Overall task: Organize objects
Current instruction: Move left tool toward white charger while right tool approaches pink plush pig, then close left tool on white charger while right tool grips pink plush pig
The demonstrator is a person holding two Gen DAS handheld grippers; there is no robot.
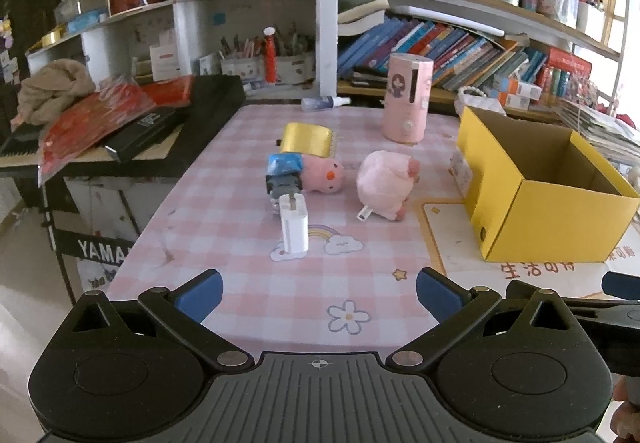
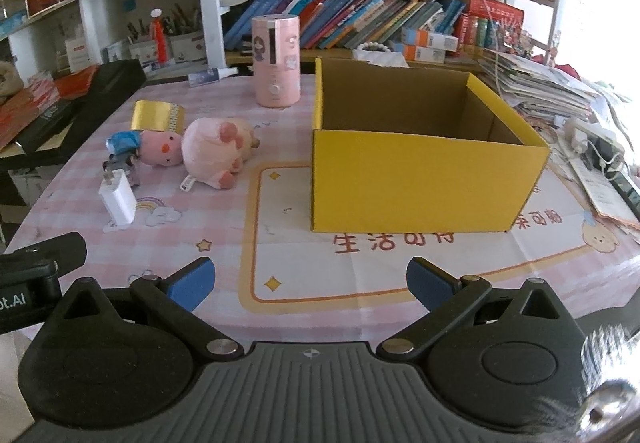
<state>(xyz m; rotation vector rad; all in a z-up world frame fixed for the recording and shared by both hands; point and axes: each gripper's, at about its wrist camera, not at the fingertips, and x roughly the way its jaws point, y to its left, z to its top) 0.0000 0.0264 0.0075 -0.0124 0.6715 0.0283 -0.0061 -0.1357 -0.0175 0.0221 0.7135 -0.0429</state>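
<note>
On the pink checked tablecloth [image 1: 224,243] lie a white charger plug [image 1: 294,229] [image 2: 118,199], a large pink plush [image 1: 386,185] [image 2: 216,153], a smaller pink plush with a blue part [image 1: 316,175] [image 2: 154,147], and a gold roll [image 1: 307,139] [image 2: 158,116]. An open yellow cardboard box [image 1: 552,219] [image 2: 416,183] stands to their right, nothing visible inside. My left gripper [image 1: 318,293] is open, just short of the charger. My right gripper [image 2: 310,285] is open in front of the box, nothing between its fingers.
A pink cylinder appliance [image 1: 406,103] [image 2: 276,61] and a small spray bottle [image 1: 324,103] stand at the table's back. Bookshelves [image 2: 360,19] run behind. A black keyboard with red packets [image 1: 120,123] sits left; stacked papers and a power strip [image 2: 592,147] crowd the right.
</note>
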